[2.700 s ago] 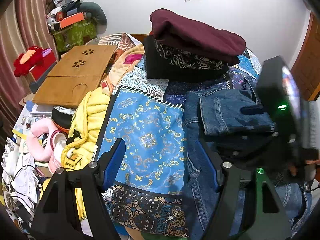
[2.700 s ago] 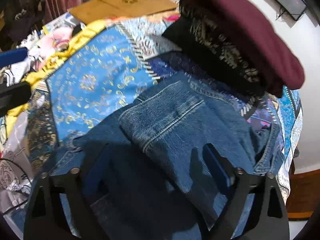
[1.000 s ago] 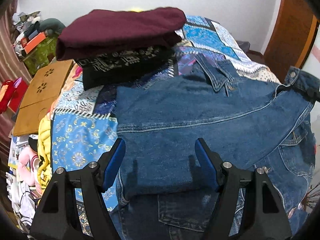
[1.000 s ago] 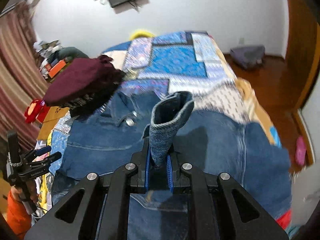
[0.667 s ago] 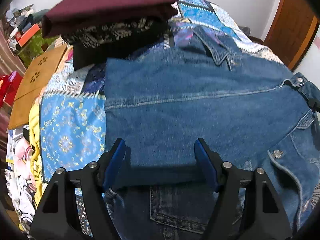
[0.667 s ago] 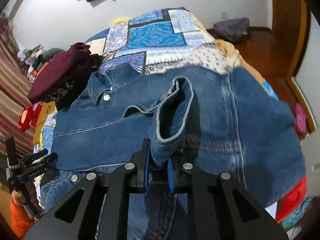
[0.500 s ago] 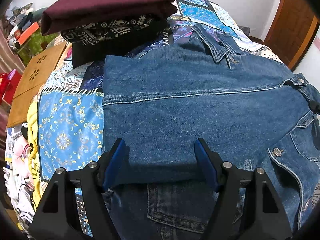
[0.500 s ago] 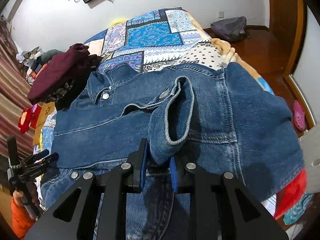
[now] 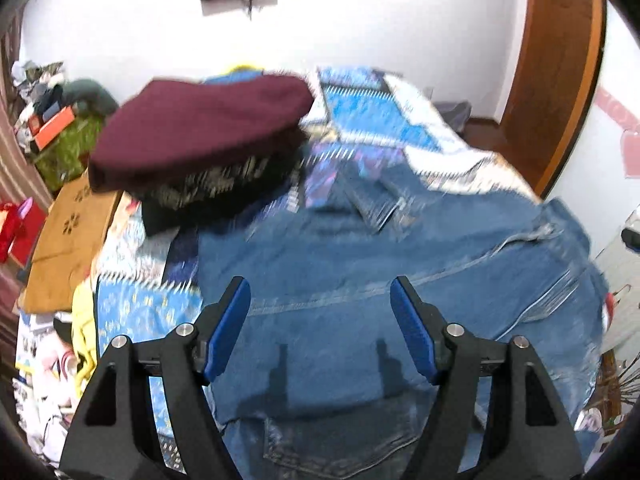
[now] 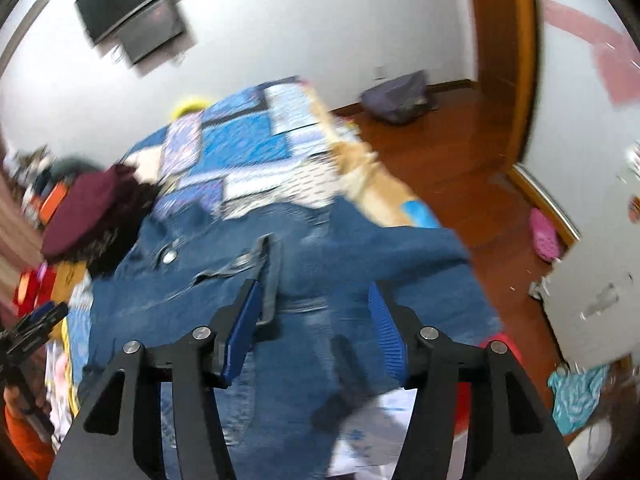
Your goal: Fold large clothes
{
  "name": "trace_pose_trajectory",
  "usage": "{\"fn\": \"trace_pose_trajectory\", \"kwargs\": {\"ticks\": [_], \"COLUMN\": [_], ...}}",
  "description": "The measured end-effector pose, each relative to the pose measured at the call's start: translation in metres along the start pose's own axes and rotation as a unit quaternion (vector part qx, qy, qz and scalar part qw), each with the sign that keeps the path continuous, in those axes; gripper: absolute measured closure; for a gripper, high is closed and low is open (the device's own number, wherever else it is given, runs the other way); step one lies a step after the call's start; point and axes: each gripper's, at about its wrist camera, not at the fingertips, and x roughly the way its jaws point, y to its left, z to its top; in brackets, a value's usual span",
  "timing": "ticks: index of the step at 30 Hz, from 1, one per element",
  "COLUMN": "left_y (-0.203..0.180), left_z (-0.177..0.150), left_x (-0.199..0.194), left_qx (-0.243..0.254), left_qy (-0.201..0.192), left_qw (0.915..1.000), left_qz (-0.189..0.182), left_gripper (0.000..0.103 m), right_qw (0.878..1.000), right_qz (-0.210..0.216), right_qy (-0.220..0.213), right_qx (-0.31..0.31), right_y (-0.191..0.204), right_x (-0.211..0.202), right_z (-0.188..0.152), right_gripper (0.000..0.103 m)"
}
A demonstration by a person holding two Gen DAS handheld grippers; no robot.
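My right fingers [image 10: 314,322] have just been opening, letting go of the cuff [image 10: 269,280]; nothing is pinched. My left fingers [image 9: 320,326] hang wide above the denim jacket [image 9: 360,280], spread across the bed's [image 9: 380,120] near edge.

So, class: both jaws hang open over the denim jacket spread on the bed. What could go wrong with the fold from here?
1. The cuff that the right gripper, whose jaws have just been opening, let go of lies loose and may flop out of the fold.
2. The denim jacket overhangs the bed edge and could slide down.
3. The stacked clothes sit close by; a wide sweep might knock them.
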Motion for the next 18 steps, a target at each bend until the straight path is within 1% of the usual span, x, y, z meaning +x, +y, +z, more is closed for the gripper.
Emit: {"fn": "trace_pose_trajectory", "kwargs": {"ticks": [1,3,6,9,14,18], "left_y": [-0.003,-0.009,-0.020,-0.029,-0.038,-0.040], "left_z": [0.003,0.009,0.011,0.008,-0.003,-0.011], "left_x": [-0.003,-0.009,-0.009,-0.003,0.015,0.020], "left_qx": [0.000,-0.002,0.004,0.013,0.018,0.021], "left_qy": [-0.007,-0.023,-0.029,-0.020,0.012,0.024], "left_qw": [1.0000,0.9996,0.9992,0.9993,0.9992,0.9991], "left_qz": [-0.005,-0.018,-0.026,-0.030,-0.033,-0.027], "left_gripper": [0.023,0.018,0.017,0.017,0.017,0.017], "right_qw": [1.000,0.999,0.995,0.987,0.972,0.971], "right_qz": [-0.005,-0.014,-0.022,-0.016,0.005,0.028], "right_qy": [0.000,0.006,0.023,0.057,0.093,0.074], "right_qx": [0.014,0.049,0.094,0.151,0.214,0.226], "right_y": [-0.009,-0.030,-0.055,-0.083,-0.109,-0.118], "right_x": [-0.001,0.000,0.008,0.027,0.055,0.058], "right_z": [0.000,-0.002,-0.011,-0.026,-0.045,-0.045], "right_gripper": [0.050,0.050,0.049,0.049,0.049,0.049]}}
